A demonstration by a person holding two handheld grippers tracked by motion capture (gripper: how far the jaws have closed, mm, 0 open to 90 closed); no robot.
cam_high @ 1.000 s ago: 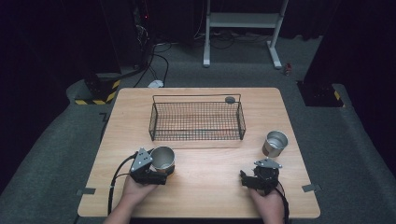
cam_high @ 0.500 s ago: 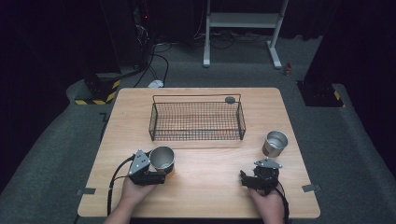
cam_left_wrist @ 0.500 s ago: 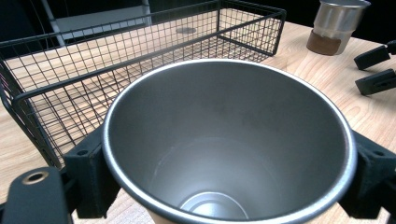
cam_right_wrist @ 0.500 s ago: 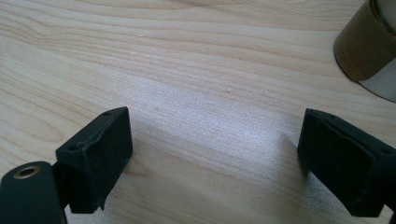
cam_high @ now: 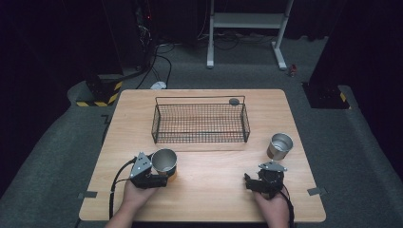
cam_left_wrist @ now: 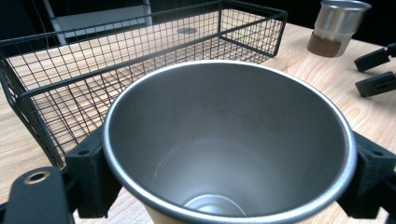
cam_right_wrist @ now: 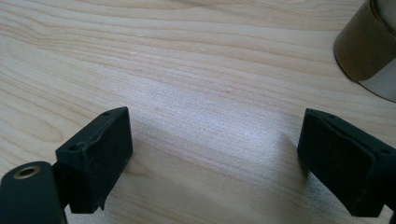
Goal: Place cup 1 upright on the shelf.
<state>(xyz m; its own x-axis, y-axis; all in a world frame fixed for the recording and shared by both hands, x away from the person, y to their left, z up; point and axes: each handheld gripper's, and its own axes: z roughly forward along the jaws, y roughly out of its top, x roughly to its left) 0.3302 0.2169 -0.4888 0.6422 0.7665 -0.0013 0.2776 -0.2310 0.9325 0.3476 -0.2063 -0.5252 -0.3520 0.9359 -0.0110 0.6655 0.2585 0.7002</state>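
One steel cup [cam_left_wrist: 229, 144] stands upright, mouth up, clamped in left tongs [cam_high: 159, 173]; right tongs [cam_high: 256, 183] apart.

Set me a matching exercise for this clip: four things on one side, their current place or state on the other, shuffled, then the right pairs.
Things:
1. left gripper
2. right gripper
3. wire basket
4. second steel cup

States:
A. stands alone at the table's right side
B. jaws on either side of a steel cup
C. jaws apart over bare wood
D. empty, mid-table

Pairs: 1-B, 2-C, 3-D, 4-A
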